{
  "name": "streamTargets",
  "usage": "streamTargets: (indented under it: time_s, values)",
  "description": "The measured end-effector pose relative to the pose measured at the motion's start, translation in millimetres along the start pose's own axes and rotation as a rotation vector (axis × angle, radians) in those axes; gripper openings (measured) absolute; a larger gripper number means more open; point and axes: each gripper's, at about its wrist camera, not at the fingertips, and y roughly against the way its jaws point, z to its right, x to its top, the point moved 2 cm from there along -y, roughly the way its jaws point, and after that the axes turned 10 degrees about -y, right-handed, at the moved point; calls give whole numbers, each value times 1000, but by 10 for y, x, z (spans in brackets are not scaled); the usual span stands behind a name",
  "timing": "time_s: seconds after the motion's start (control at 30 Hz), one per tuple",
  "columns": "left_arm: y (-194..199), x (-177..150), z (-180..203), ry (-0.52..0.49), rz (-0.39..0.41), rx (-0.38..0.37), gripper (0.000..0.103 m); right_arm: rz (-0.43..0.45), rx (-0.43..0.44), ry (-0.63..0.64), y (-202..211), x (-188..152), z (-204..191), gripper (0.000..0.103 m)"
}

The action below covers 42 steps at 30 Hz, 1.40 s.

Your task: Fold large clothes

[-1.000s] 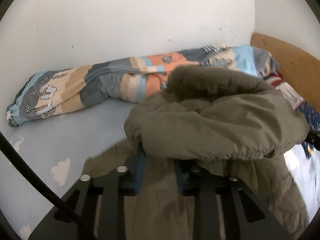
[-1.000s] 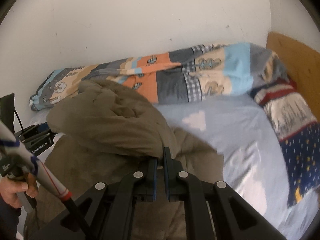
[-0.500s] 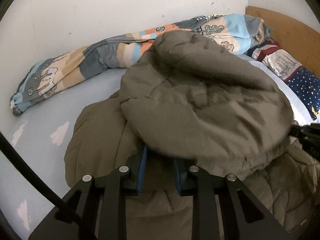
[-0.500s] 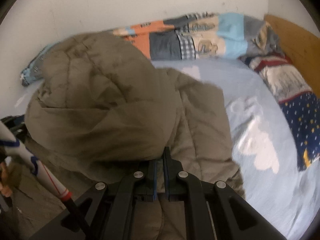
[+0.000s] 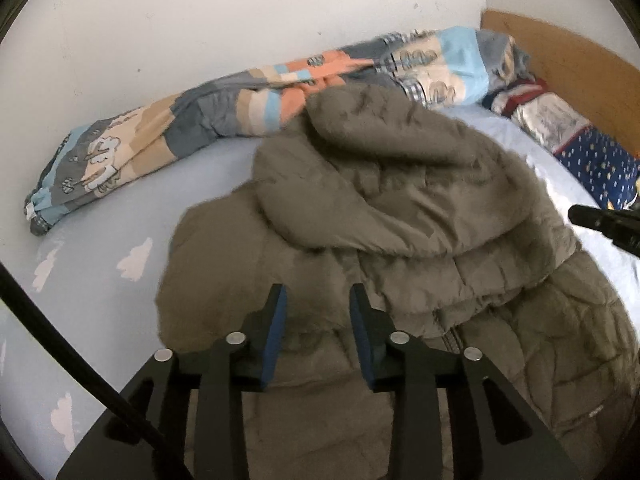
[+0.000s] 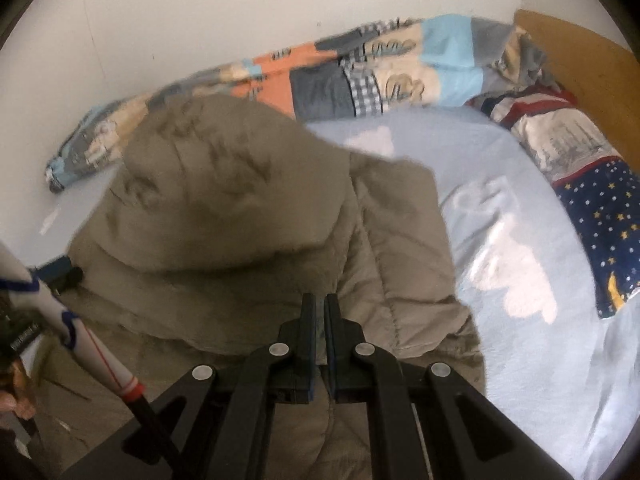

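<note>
Your coat (image 5: 400, 208) lies on the bed (image 5: 104, 216), hood folded down over its body. Your left gripper (image 5: 318, 300) gapes wide above it; your right gripper (image 6: 319, 312) looks pinched narrow, whether on fabric I cannot tell. Next, probably, a sleeve fold inward.

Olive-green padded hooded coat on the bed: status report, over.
Left gripper open above the olive-green padded hooded coat. Right gripper nearly shut; grip on fabric unclear. Hood folded over body. Rolled patchwork quilt behind, clear of coat.
</note>
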Motion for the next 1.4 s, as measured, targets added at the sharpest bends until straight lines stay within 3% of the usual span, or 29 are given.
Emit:
streamTargets:
  time_s: [0.17, 0.33, 0.4, 0.43, 0.47, 0.53, 0.7, 0.8, 0.93, 1.07, 1.17, 1.3, 1.4]
  values:
    - [133, 325, -235, 85, 66, -21, 42, 97, 81, -28, 370, 318, -115, 6]
    - [-62, 732, -150, 82, 66, -47, 46, 80, 176, -77, 303, 592, -355, 9]
    - [-225, 835, -70, 85, 52, -72, 48, 62, 205, -95, 202, 665, -480, 13]
    - [-312, 851, -35, 86, 37, -70, 48, 54, 214, -94, 123, 692, -563, 20]
    - [-400, 843, -13, 86, 21, -70, 48, 41, 216, -89, 29, 701, -644, 30]
    - [-564, 777, 29, 92, -12, -67, 48, 17, 195, -80, -163, 662, -751, 35]
    - [-1026, 448, 103, 94, -123, -61, 48, -94, 133, -52, -683, 407, -858, 35]
    - [-1139, 339, 163, 71, -121, -49, 49, -155, 95, -29, -977, 200, -835, 35]
    - [-1208, 315, 178, 76, -134, -41, 49, -167, 90, -40, -1114, 127, -778, 35]
    - [-1014, 302, 220, 69, -115, -20, 49, -206, 76, -33, -1082, 183, -791, 35]
    - [-697, 244, 243, 70, -60, -40, 49, -184, 105, -79, -784, 228, -770, 36]
    - [-295, 56, 283, 59, -47, -65, 49, -139, 129, -73, -329, 32, -710, 37]
    - [-99, -77, 291, 53, -50, -66, 49, -154, 134, -67, -64, -194, -619, 38]
